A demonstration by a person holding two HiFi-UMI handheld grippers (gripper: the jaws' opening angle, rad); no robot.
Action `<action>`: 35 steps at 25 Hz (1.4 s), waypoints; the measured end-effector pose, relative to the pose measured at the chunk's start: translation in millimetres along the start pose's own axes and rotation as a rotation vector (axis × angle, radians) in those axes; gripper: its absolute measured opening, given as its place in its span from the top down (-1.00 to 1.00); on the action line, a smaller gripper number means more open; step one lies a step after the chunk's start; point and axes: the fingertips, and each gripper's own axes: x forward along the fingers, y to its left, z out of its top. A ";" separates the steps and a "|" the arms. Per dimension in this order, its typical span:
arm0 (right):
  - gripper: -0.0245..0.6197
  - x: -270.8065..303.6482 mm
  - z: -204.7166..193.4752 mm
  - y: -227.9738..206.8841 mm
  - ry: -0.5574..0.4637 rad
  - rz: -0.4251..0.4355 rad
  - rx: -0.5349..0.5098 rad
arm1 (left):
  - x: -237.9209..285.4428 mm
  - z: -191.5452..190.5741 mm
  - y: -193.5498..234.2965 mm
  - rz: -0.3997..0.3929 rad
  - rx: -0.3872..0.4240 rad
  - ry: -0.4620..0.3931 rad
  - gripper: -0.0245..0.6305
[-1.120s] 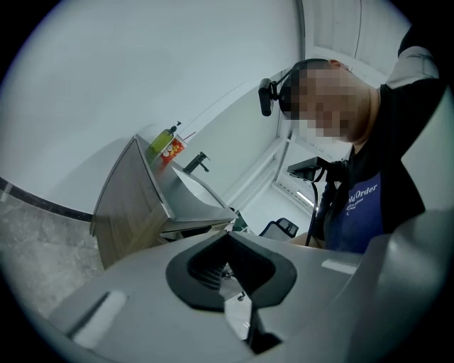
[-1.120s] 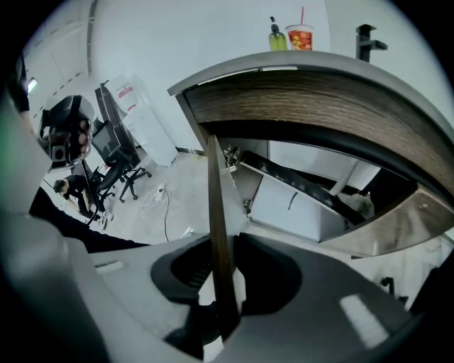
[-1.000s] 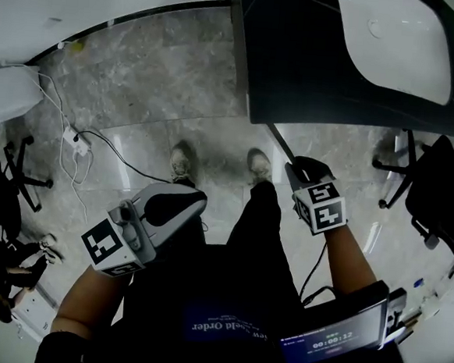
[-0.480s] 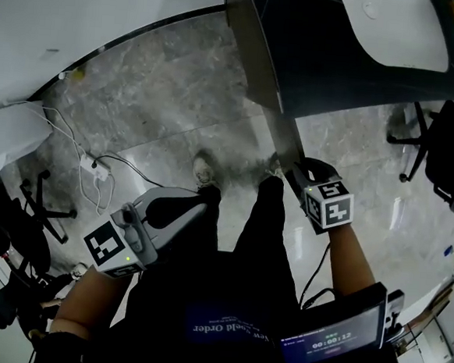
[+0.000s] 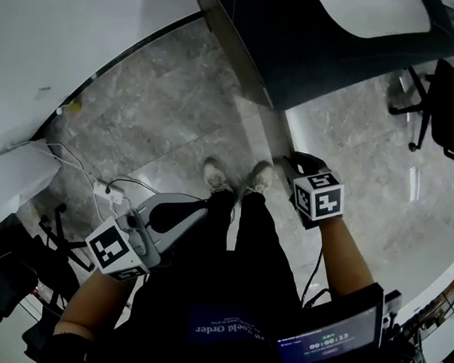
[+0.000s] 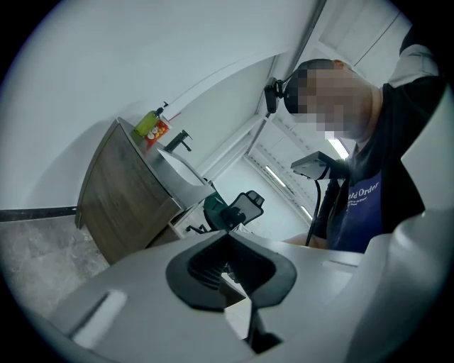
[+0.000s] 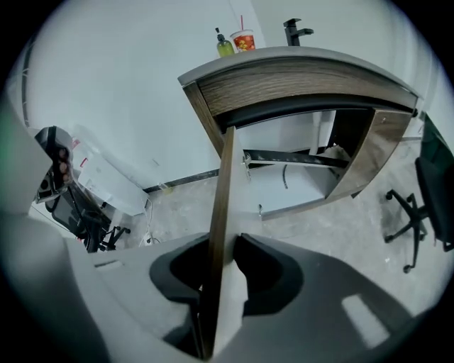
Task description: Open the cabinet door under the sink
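Cabinet door stands edge-on between the right gripper's jaws, clamped at its free edge. Beyond them, only the right gripper view shows the cabinet interior, which the countertop hides from overhead. The left gripper jaws meet, holding nothing.

Green bottle beside red cup; office chair on floor.
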 end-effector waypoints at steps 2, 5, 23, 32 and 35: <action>0.58 2.3 0.8 1.4 -0.017 -0.016 0.006 | 9.3 2.6 -0.6 -0.028 0.009 0.022 0.93; 0.58 0.4 1.1 -3.2 -0.044 -0.056 -0.021 | 21.3 7.5 -6.3 -0.068 0.032 0.047 0.93; 0.52 -121.6 42.6 40.1 -0.153 -0.023 -0.238 | -26.2 76.5 -51.5 -0.023 0.121 -0.147 0.93; 0.52 -189.0 102.9 60.0 -0.294 0.019 -0.361 | -40.0 111.9 -86.2 0.056 0.183 -0.254 0.93; 0.52 -211.0 111.7 63.6 -0.334 0.022 -0.377 | -34.6 122.5 -108.8 0.035 0.220 -0.264 0.93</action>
